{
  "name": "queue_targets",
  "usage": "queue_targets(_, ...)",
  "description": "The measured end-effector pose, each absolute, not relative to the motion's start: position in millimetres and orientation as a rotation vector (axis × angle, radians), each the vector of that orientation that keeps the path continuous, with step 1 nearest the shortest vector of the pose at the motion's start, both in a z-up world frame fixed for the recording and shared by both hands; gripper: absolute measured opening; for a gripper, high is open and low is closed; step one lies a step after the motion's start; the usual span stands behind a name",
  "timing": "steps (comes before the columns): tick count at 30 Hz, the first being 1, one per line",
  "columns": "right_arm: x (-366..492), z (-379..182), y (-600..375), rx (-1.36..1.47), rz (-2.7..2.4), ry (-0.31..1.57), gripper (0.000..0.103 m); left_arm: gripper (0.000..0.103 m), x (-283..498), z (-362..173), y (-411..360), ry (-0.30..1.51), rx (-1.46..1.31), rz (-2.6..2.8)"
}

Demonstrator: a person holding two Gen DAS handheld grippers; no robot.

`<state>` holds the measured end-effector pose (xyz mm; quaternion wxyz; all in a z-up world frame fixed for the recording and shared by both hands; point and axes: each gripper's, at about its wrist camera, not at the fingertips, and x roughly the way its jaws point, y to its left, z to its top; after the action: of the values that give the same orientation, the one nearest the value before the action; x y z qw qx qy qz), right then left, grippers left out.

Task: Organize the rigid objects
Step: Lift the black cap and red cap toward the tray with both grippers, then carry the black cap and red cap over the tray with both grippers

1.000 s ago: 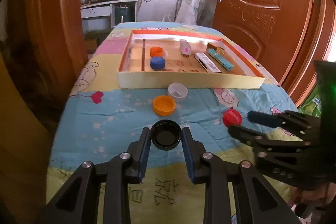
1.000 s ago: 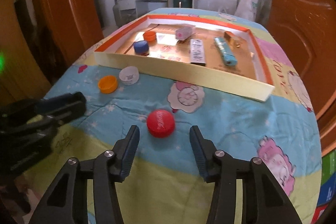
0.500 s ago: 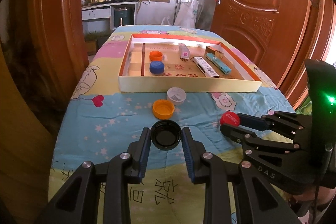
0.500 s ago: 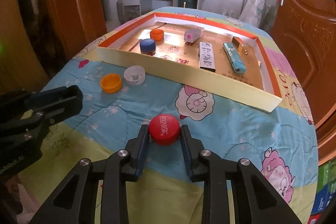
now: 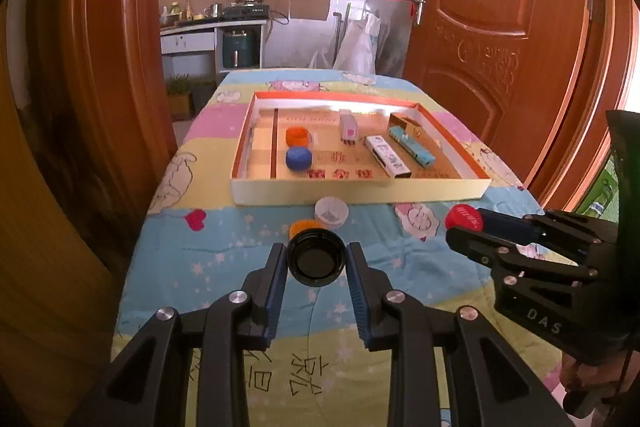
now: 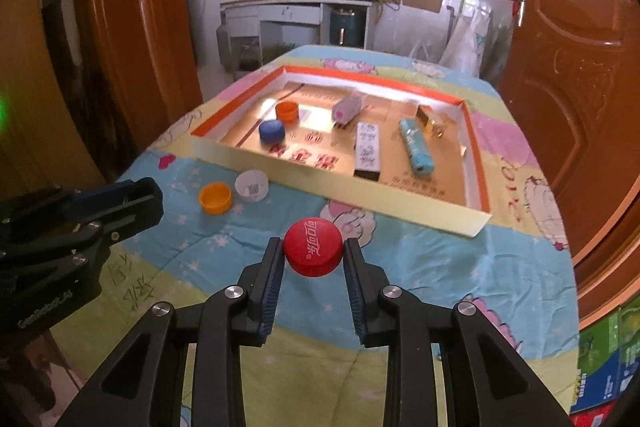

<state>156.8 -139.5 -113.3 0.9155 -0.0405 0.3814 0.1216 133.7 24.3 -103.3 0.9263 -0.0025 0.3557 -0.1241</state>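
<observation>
Left wrist view: left gripper (image 5: pixel 316 261) fingers clenched a black cap (image 5: pixel 316 258), hollow up; right gripper (image 6: pixel 313 254) fingers clenched a red cap (image 6: pixel 313 247), top up. Tray (image 6: pixel 320 183) held two caps and boxes.

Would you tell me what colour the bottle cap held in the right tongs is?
Red with white lettering on top; it shows best in the right wrist view.

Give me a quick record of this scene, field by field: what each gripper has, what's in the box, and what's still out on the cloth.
left gripper: shut on black cap, open side up
right gripper: shut on red cap
box: holds orange cap, blue cap, a few small packets
loose on cloth: white cap, orange cap, side by side before the box
</observation>
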Motion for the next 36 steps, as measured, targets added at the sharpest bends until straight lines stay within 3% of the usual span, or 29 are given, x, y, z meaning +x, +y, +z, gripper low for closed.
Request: queue_targets(36,183,-90,-188,-0.045,0.199,0.720,0.031,0.031,197,-66,-2,0.662,0.047,-0.253)
